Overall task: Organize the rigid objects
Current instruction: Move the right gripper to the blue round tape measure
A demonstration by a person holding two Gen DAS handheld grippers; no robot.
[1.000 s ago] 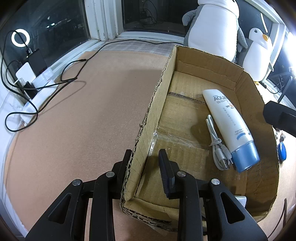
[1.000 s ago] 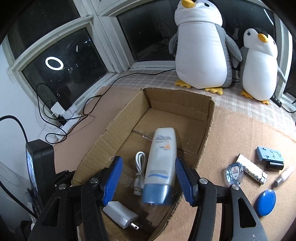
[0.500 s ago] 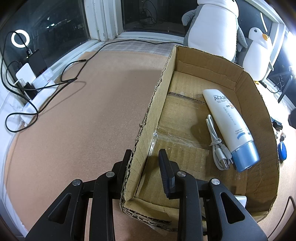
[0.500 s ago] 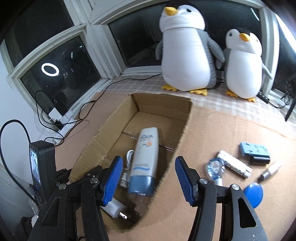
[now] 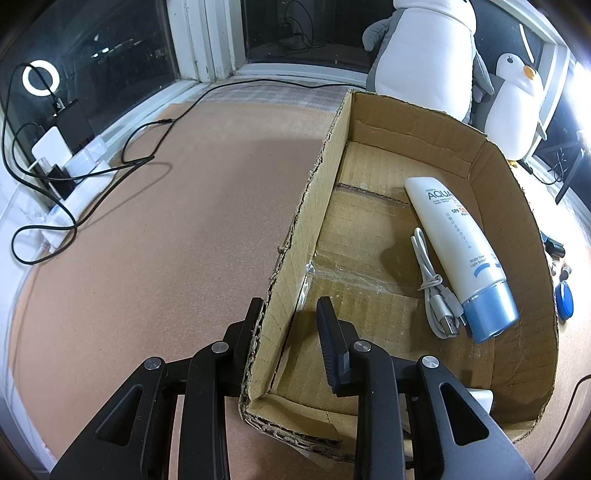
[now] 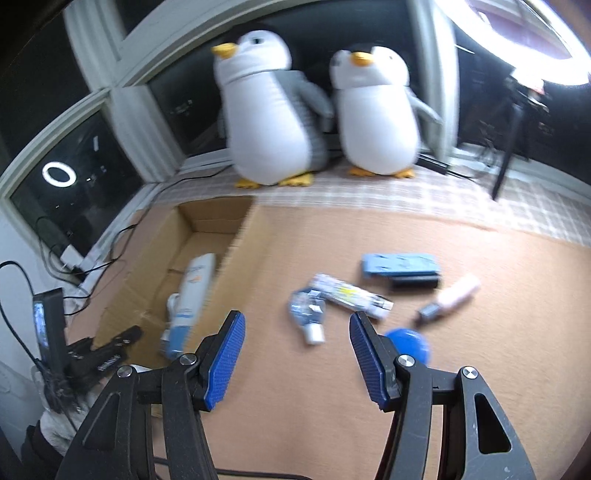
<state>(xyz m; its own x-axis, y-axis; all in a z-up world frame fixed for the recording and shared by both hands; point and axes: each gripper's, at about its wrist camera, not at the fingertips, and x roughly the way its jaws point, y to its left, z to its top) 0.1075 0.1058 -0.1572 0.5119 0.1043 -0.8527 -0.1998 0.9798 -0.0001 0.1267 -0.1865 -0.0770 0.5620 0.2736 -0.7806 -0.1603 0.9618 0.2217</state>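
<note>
A cardboard box (image 5: 310,206) holds a white sunscreen tube with a blue cap (image 5: 458,251), a coiled white cable (image 5: 432,284) and a white charger (image 5: 480,397). My left gripper (image 5: 291,314) straddles the box's left wall near the front corner, its left finger touching the wall and its right finger a little apart. My right gripper (image 6: 295,332) is open and empty above the mat, right of the box (image 6: 236,243). Before it lie a small clear bottle (image 6: 308,310), a printed tube (image 6: 351,295), a blue case (image 6: 399,264), a blue round lid (image 6: 410,343) and a pink tube (image 6: 454,295).
Two plush penguins (image 6: 266,118) stand on the sill behind the box. Cables and a power strip (image 5: 74,170) lie at the left edge of the mat. A bright ring light (image 6: 535,33) stands at the far right.
My right gripper has swung right, away from over the box and sunscreen tube, and now faces the loose items on the mat. The left gripper has not moved.
</note>
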